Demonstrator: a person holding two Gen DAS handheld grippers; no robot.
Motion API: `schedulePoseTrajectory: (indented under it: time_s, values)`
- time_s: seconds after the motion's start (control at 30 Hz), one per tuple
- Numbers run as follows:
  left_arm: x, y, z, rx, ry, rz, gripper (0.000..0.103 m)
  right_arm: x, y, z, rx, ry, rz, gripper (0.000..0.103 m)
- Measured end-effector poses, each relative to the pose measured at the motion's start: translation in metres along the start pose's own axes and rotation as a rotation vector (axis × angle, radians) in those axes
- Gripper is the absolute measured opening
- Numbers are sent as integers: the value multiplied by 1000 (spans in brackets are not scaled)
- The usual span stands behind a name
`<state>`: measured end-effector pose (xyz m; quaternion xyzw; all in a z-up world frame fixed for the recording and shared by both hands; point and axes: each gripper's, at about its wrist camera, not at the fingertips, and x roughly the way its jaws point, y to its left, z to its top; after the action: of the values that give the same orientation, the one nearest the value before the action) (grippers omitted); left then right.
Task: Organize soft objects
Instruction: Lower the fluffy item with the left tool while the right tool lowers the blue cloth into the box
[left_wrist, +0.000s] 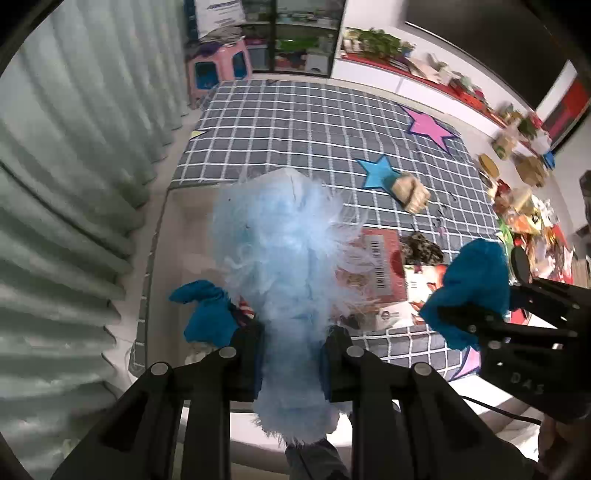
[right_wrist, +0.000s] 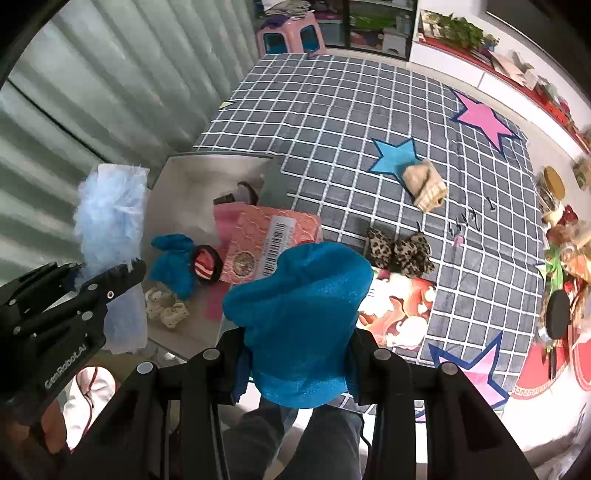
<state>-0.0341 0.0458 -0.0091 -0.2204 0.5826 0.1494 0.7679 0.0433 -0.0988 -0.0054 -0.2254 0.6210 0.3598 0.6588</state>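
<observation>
The left tongs are closed on a pale blue fluffy piece, which hangs between the two fingers and spreads wide above and below them. The right tongs are closed on a dark blue soft piece; it fills the gap between the fingers and bulges out in front. Both tongs point steeply down over a low grey counter that stands on a checked rug.

Below the left tongs, a little to their left side, a second dark blue piece lies on the counter, touching a red and white striped roll. In front of the right tongs there is a pink packet with a barcode, and further away, on the rug, a leopard-print pair and a beige sock.

The risks, in my judgement: the fluffy piece is held only at a narrow waist, so it may slide out if the hand turns fast. Its long hairs may also brush small things on the counter when it is lowered. The dark blue piece hides much of the right camera's view, so the person may misjudge where it lands and miss its partner. The two tongs are near each other and could collide.
</observation>
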Motion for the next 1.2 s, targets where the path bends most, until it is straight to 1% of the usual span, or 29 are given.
schedulePoseTrajectory:
  time_s: [0.27, 0.5, 0.6, 0.73, 0.87, 1.2]
  values:
    - [2, 43, -9, -113, 6, 40, 25, 5, 28, 12, -78, 10, 15, 41]
    - [11, 85, -26, -222, 43, 87, 25, 13, 61, 25, -164, 24, 44, 41]
    - [15, 94, -30, -249, 56, 96, 25, 19, 74, 32, -193, 33, 60, 41]
    - [20, 101, -31, -264, 65, 107, 25, 27, 89, 41, -224, 46, 77, 41]
    - [27, 103, -25, -264, 70, 108, 25, 35, 101, 49, -243, 61, 90, 41]
    - [48, 104, -3, -260, 90, 92, 25, 61, 113, 77, -260, 93, 102, 41]
